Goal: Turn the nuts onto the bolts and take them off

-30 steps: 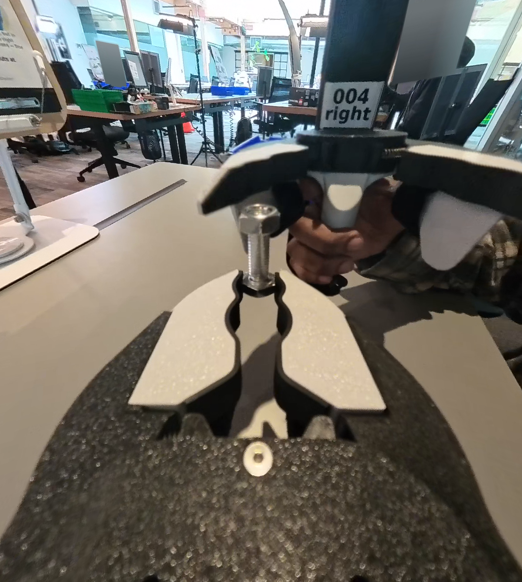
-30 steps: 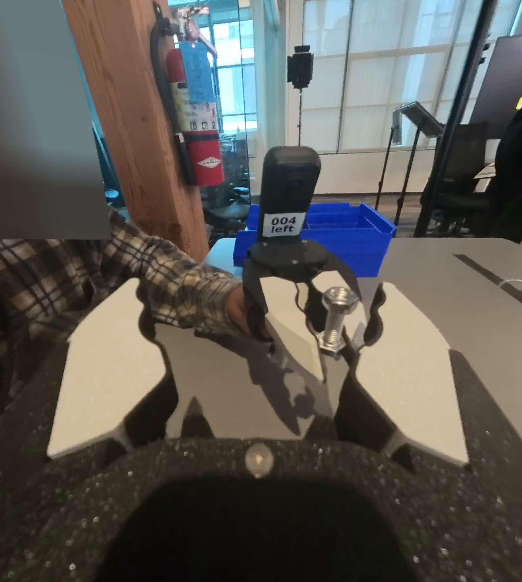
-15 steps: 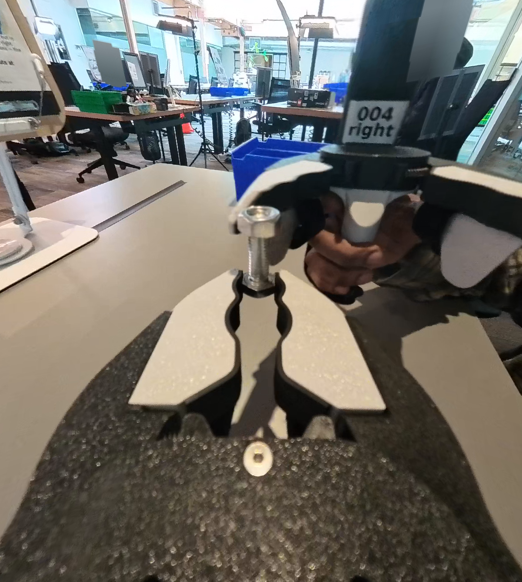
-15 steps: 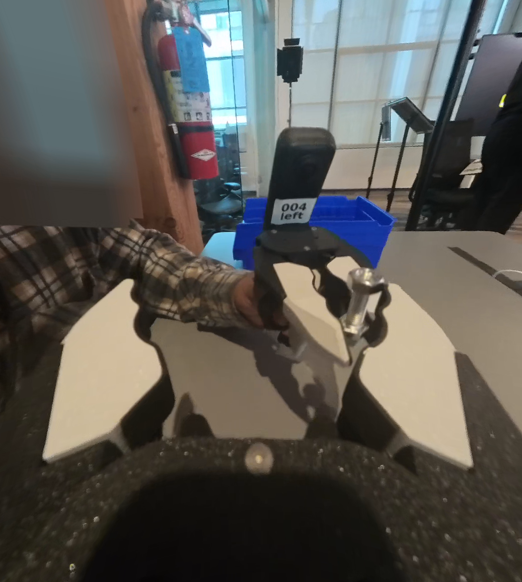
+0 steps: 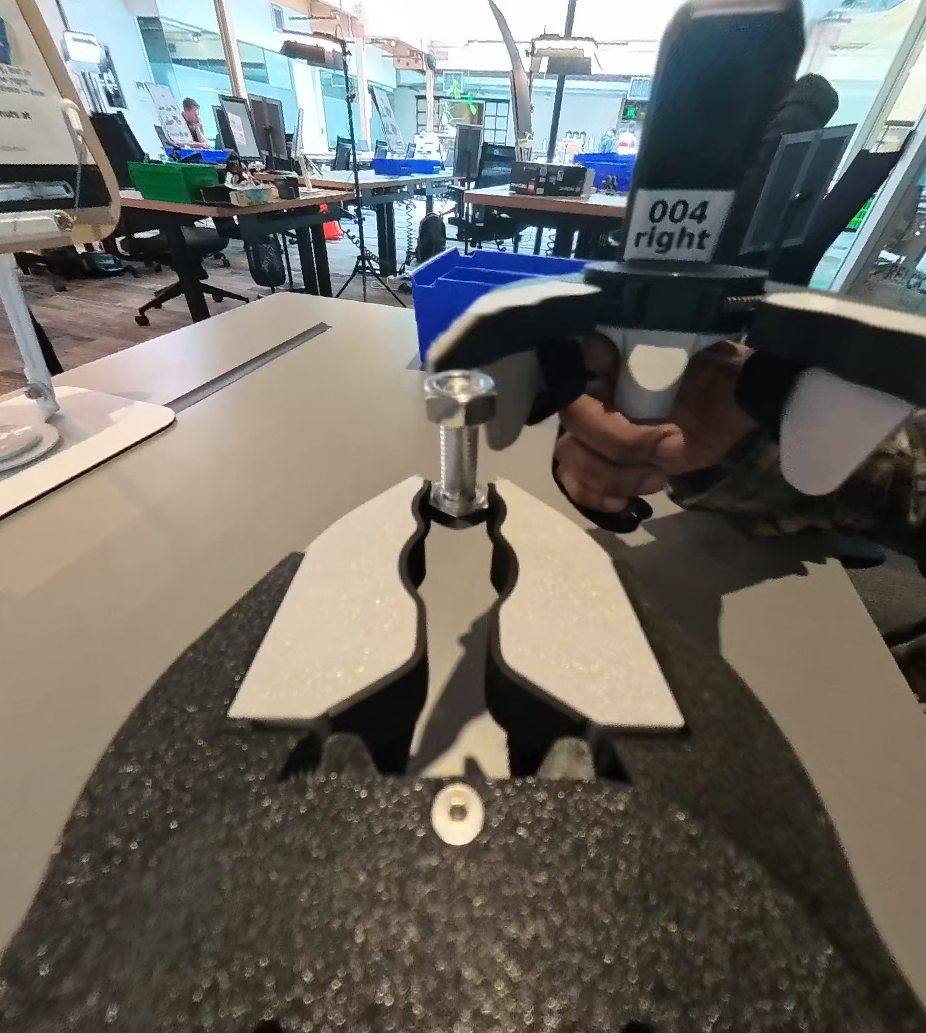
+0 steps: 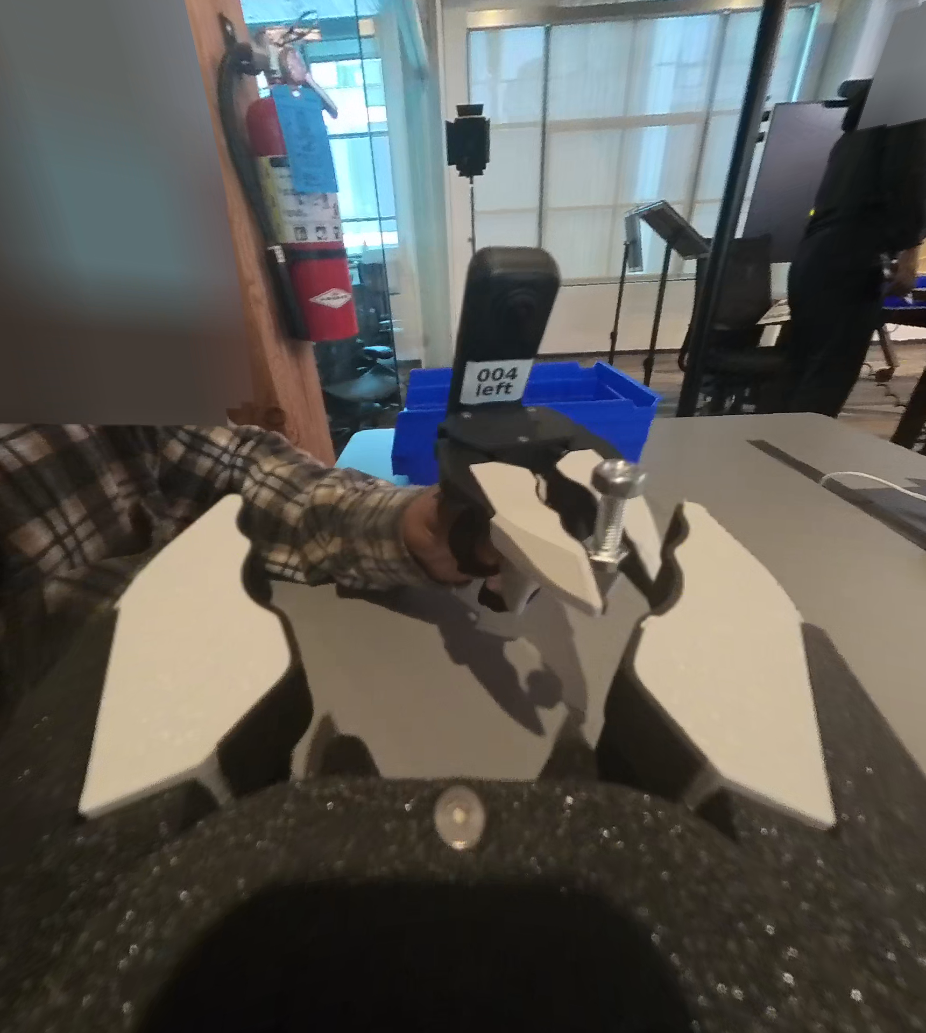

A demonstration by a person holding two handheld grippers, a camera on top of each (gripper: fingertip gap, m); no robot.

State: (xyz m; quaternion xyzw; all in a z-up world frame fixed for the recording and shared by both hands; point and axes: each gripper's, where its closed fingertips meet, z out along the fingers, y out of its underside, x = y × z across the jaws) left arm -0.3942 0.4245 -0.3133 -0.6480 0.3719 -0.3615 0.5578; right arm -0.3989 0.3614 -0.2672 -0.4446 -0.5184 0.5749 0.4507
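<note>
My left tongs [image 5: 457, 506] were closed narrow on the nut [image 5: 459, 499] at the foot of the bolt [image 5: 458, 441], pinching it in the notch at the very tips. The bolt stood upright above them, threaded shank rising to its hex head at the top, over the grey table [image 5: 170, 536] and not resting on it as far as I could tell. In the right wrist view the same bolt [image 6: 614, 517] showed just inside my right-hand finger [image 6: 729, 643], near its tip, with the left tongs [image 6: 597, 564] under it.

My right tongs [image 6: 460, 559] stood wide, holding nothing, one finger to each side of the left tool. From the left wrist view one of their fingers [image 5: 505, 341] hung just behind and above the bolt head (touching or not, I could not tell), the other well off to the side.

A hand [image 5: 628, 447] in a plaid sleeve gripped the right tool's handle. A blue bin [image 5: 483, 296] sat at the table's far edge, and a white stand base [image 5: 58, 430] lay near the left edge. A red extinguisher [image 6: 315, 279] hung on a wooden post beyond the table.
</note>
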